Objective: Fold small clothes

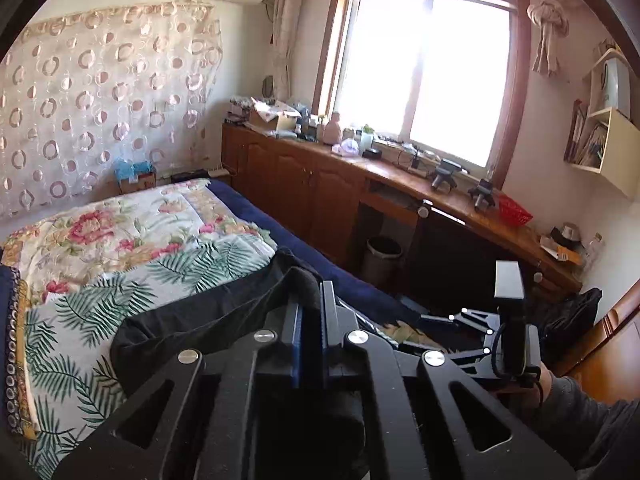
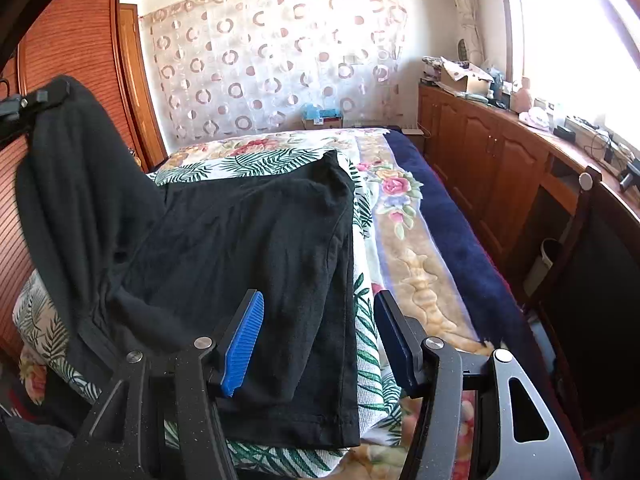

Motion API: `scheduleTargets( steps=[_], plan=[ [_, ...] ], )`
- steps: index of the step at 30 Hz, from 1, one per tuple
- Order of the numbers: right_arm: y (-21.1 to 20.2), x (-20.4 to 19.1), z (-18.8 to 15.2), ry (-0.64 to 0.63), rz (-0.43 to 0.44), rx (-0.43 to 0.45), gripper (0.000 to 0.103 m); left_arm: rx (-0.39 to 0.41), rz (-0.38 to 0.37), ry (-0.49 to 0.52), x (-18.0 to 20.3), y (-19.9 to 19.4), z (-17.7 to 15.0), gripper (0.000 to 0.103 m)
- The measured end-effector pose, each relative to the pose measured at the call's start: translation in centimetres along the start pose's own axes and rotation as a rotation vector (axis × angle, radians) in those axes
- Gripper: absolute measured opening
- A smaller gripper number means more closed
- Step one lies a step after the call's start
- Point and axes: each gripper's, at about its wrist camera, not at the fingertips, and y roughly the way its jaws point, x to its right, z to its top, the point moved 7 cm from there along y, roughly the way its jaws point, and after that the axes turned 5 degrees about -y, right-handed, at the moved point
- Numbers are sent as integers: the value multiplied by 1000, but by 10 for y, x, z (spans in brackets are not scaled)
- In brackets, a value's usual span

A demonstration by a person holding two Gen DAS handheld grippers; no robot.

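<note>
The right tool (image 2: 320,336) hangs with its blue pads wide apart over the black shirt (image 2: 256,248) on the bed (image 2: 420,240), while the left tool (image 1: 310,304) pinches one shirt edge and holds it up high.

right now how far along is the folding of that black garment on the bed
Midway. Done: most of the black garment lies flat on the leaf-print cover. In hand: the left gripper is shut on one edge, lifting it up at the left. The right gripper hangs open over the near hem. Left: laying that lifted part over and further folds.
</note>
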Motion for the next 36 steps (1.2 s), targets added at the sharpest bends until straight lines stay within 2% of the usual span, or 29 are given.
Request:
scheduleTargets(
  steps=[1, 2, 3, 5, 10, 11, 12, 13, 23, 30, 36],
  plan=[
    [0, 0, 0, -1, 0, 1, 59, -12, -2, -2, -1, 4, -4, 7],
    [2, -1, 1, -5, 1, 2, 59, -20, 2, -2, -2, 8, -9, 15],
    [3, -1, 2, -9, 1, 1, 59, -34, 11, 5, -4, 10, -14, 34],
    [3, -3, 3, -13, 2, 2, 59, -55, 13, 9, -6, 13, -23, 50],
    [9, -5, 9, -22, 10, 7, 59, -72, 66, 2, -21, 3, -38, 51],
    [11, -7, 11, -28, 13, 6, 59, -76, 77, -1, -26, 0, -41, 60],
    [13, -9, 13, -38, 17, 5, 59, -71, 89, -6, -32, -5, -46, 75],
    [15, -13, 15, -49, 22, 3, 59, -66, 97, -10, -37, -7, -49, 80],
    [52, -43, 11, -158, 118, -60, 59, -89, 226, -91, -93, -34, -100, 81],
    [67, -42, 9, -215, 150, -108, 59, -101, 260, -160, -114, -41, -123, 81],
    [84, -43, 10, -236, 167, -150, 59, -93, 274, -183, -126, -48, -130, 81]
  ],
)
